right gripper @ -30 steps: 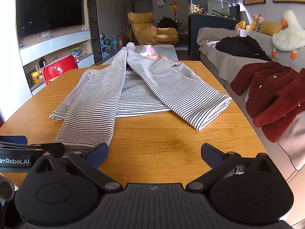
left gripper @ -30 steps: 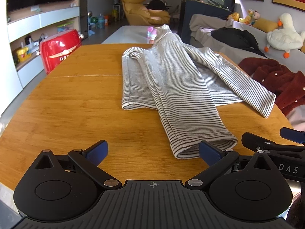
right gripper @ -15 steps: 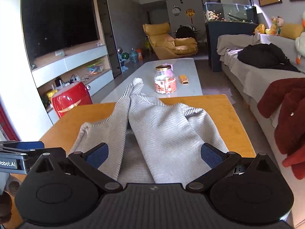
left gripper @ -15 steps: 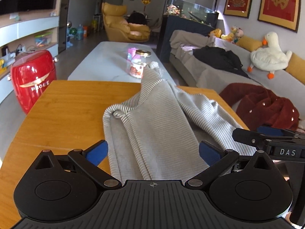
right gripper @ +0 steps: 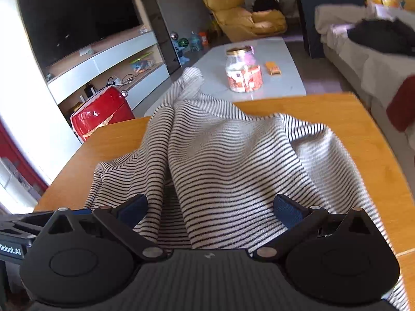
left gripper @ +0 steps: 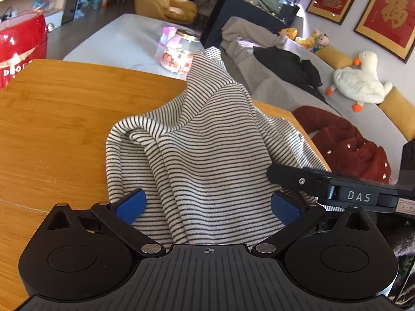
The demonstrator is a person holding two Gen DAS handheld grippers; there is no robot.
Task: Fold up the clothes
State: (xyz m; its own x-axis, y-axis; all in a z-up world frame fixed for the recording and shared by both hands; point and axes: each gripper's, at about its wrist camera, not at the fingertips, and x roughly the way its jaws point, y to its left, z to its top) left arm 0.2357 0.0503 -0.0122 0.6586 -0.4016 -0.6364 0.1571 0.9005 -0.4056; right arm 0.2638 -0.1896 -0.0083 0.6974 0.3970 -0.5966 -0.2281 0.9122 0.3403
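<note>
Striped garment (left gripper: 207, 155) is lying on the wooden counter (left gripper: 52, 119), bunched into soft ridges, with its far end draping past the counter's rear edge. The left gripper (left gripper: 207, 206) is hovering low over the near end of the cloth, its fingers (left gripper: 131, 204) standing wide apart with fabric spreading between them; nothing appears clamped, though whether the pads are touching the cloth cannot be told. The right gripper (right gripper: 211, 208) is sitting alongside in the same attitude, its fingers (right gripper: 288, 208) likewise spread wide over a separate limb of the garment and gripping nothing visible. In the left wrist view, one black finger of the right gripper is reaching in from the right, showing that the two tools are working just beside each other.

This paired, open stance is probably serving a two-point pinch at the near hem, so that both ends can be lifted evenly and carried over as one fold.

The garment is a knit, thin black stripes on off-white, matte and slightly fuzzy; it is likely sagging and stretching when lifted. The counter is smooth, warm-toned bamboo-like wood, offering little friction. Beyond it a glass jar (right gripper: 243, 71) with a gold lid is standing on a pale low table (right gripper: 285, 59), and a glossy red appliance (right gripper: 101, 114) is sitting at left.
</note>
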